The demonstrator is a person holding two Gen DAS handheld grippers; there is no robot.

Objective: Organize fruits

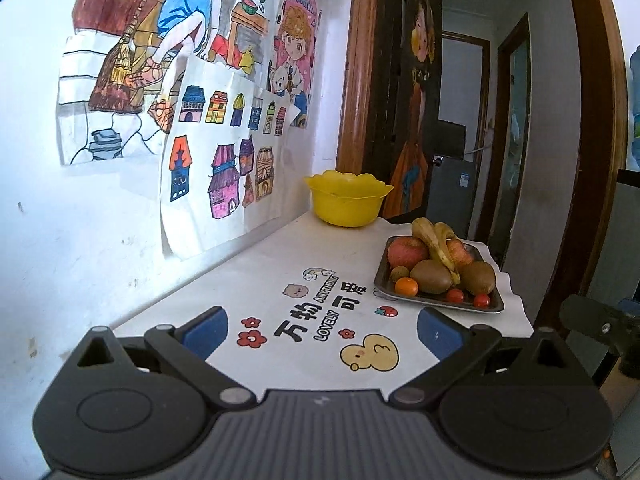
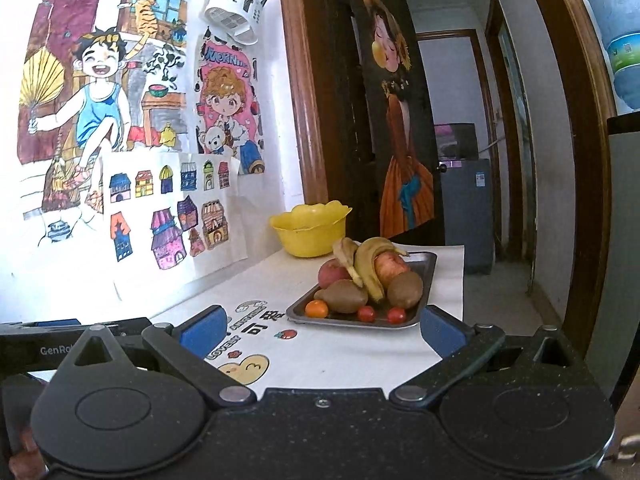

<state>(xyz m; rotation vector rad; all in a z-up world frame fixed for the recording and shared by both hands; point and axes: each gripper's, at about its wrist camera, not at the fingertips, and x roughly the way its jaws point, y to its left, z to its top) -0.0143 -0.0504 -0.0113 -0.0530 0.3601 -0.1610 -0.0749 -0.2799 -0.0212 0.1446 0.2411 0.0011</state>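
Note:
A metal tray [image 1: 490, 307] [image 2: 425, 264] near the table's far right holds two bananas [image 1: 434, 245] [image 2: 370, 265], two apples [image 1: 406, 251] [image 2: 392, 268], two kiwis [image 1: 431, 276] [image 2: 346, 296], a small orange [image 1: 406, 286] [image 2: 316, 309] and cherry tomatoes [image 1: 481, 300] [image 2: 396, 314]. A yellow bowl [image 1: 347, 199] [image 2: 310, 229] stands behind the tray by the wall. My left gripper [image 1: 322, 322] is open and empty over the table, short of the tray. My right gripper [image 2: 322, 326] is open and empty, just in front of the tray.
The white table cover [image 1: 280, 276] [image 2: 352, 348] has cartoon prints. Children's drawings [image 1: 224, 160] [image 2: 168, 208] hang on the wall to the left. A wooden door frame [image 1: 356, 80] and painted door [image 2: 400, 140] stand behind the table. The table's right edge [image 2: 462, 280] drops to the floor.

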